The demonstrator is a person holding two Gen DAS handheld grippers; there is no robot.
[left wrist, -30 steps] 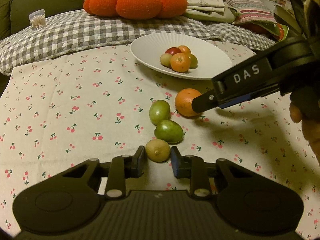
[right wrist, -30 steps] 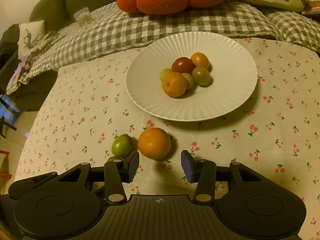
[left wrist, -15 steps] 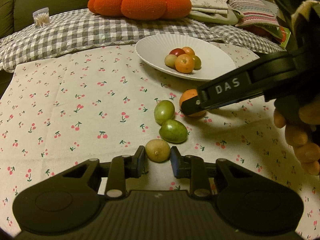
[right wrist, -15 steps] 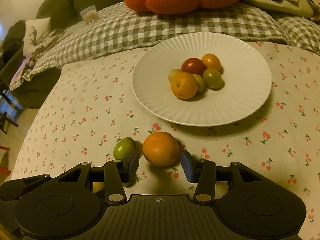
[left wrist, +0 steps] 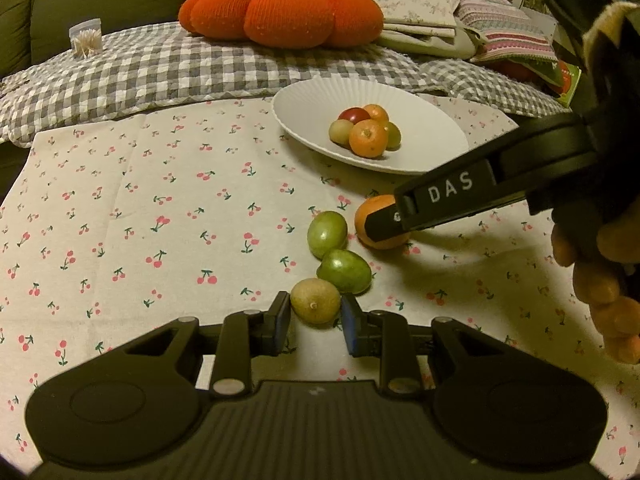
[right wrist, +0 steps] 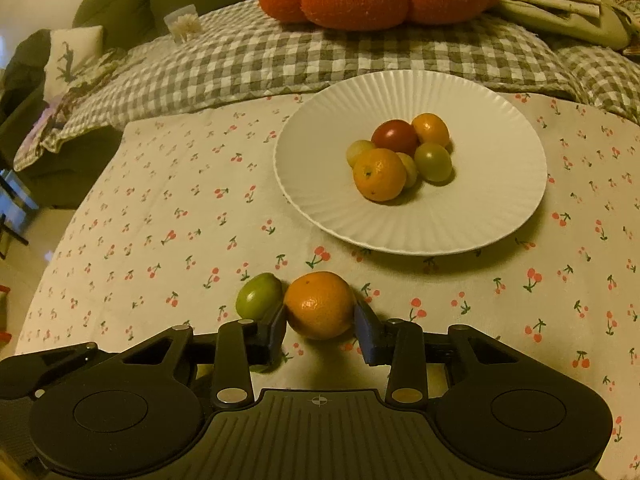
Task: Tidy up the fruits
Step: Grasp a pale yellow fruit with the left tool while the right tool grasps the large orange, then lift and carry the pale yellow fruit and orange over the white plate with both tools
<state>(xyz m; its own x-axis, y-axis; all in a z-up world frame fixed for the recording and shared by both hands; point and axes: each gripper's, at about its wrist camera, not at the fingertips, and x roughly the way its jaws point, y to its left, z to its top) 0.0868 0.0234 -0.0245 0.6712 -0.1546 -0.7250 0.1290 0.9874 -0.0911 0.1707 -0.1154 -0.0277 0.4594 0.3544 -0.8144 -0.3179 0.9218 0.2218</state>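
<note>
On the cherry-print cloth, my left gripper (left wrist: 315, 317) is shut on a small yellow-green fruit (left wrist: 315, 306). Just past it lie two green fruits (left wrist: 327, 234) (left wrist: 345, 271). My right gripper (right wrist: 320, 322) has an orange (right wrist: 320, 305) between its jaws. They are closing, and both pads touch its sides. One green fruit (right wrist: 258, 295) sits right beside its left finger. In the left wrist view one of the right gripper's fingers (left wrist: 386, 224) crosses in front of that orange (left wrist: 370, 220). Behind, a white ribbed plate (right wrist: 320, 184) (left wrist: 304, 112) holds several small fruits.
A checked quilt (left wrist: 160, 68) borders the cloth's far edge, with an orange pumpkin cushion (left wrist: 280, 12) and a small clear box of sticks (left wrist: 85, 38) on it. Folded cloths (left wrist: 420, 12) lie at the back right. A person's fingers (left wrist: 600, 284) hold the right gripper.
The right gripper has moved forward around the orange and its jaws have narrowed onto it. The left gripper has stayed put on the small fruit.
</note>
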